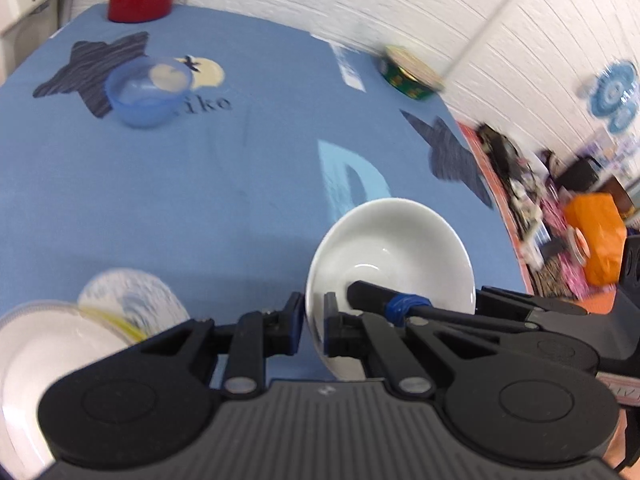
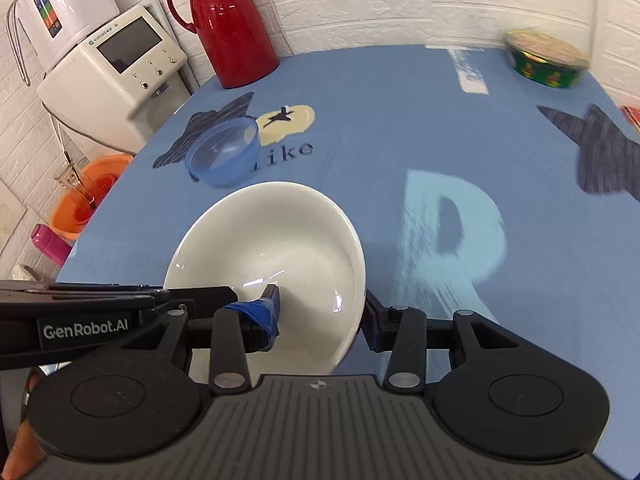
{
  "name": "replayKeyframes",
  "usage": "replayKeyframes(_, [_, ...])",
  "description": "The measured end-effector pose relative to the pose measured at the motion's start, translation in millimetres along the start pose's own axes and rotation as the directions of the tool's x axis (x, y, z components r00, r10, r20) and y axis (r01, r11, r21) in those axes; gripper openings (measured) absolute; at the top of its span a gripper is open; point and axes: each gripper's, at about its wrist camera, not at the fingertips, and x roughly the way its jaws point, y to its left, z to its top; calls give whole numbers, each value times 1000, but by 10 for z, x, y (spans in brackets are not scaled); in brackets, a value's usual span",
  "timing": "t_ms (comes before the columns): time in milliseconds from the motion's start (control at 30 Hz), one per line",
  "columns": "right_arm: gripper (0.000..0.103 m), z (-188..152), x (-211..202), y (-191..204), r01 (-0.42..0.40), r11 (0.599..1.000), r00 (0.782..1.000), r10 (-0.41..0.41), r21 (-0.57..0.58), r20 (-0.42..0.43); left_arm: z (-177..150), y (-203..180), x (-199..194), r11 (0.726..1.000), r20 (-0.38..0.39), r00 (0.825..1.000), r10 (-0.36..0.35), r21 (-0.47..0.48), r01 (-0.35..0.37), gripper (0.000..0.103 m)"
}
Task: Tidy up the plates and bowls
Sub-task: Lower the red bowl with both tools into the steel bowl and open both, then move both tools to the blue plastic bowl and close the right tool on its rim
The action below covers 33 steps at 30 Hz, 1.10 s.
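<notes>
White bowl: a glossy white bowl [image 1: 390, 256] [image 2: 272, 264] sits tilted between both grippers, above the blue tablecloth, its opening turned toward the cameras.
Left gripper: the left gripper [image 1: 313, 320] is clamped on the bowl's rim; one finger lies outside the wall, the other inside, and the thin rim fills the slit between them. In the right wrist view its blue-taped finger [image 2: 262, 314] reaches into the bowl from the left.
Right gripper: the right gripper [image 2: 318, 320] grips the opposite side at a narrow setting, with its right pad against the outer wall and its left finger inside the bowl.
Bowl relative to grippers: held at the rim on two sides, close in front of each camera.
Blue bowl: a translucent blue bowl [image 1: 149, 92] [image 2: 223, 152] stands further back on the cloth, well apart from the white one.
Plates: white plates [image 1: 52, 344], one with a blue pattern, lie at the lower left of the left wrist view, blurred.
Tablecloth: blue tablecloth [image 2: 400, 128] with dark stars and a pale letter R.
Far edge: a red jug [image 2: 228, 24] near the wall; a green patterned tub [image 2: 544, 60] at the far right, blurred.
</notes>
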Motion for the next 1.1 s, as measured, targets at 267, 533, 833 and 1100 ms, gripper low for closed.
replayKeyframes(267, [29, -691, -530, -33, 67, 996, 998, -67, 63, -2, -640, -305, -131, 996, -40, 999, -9, 89, 13, 0])
replayKeyframes(533, [29, -1125, -484, -112, 70, 992, 997, -66, 109, -44, -863, -276, 22, 995, -85, 996, 21, 97, -13, 0])
replayKeyframes(833, [29, -1102, -616, -121, 119, 991, 993, -120, 67, 15, -756, -281, -197, 990, 28, 999, 21, 140, -25, 0])
replayKeyframes(1100, [29, -1029, -684, -133, 99, 990, 993, -105, 101, 55, -773, -227, -367, 979, 119, 992, 50, 191, -73, 67])
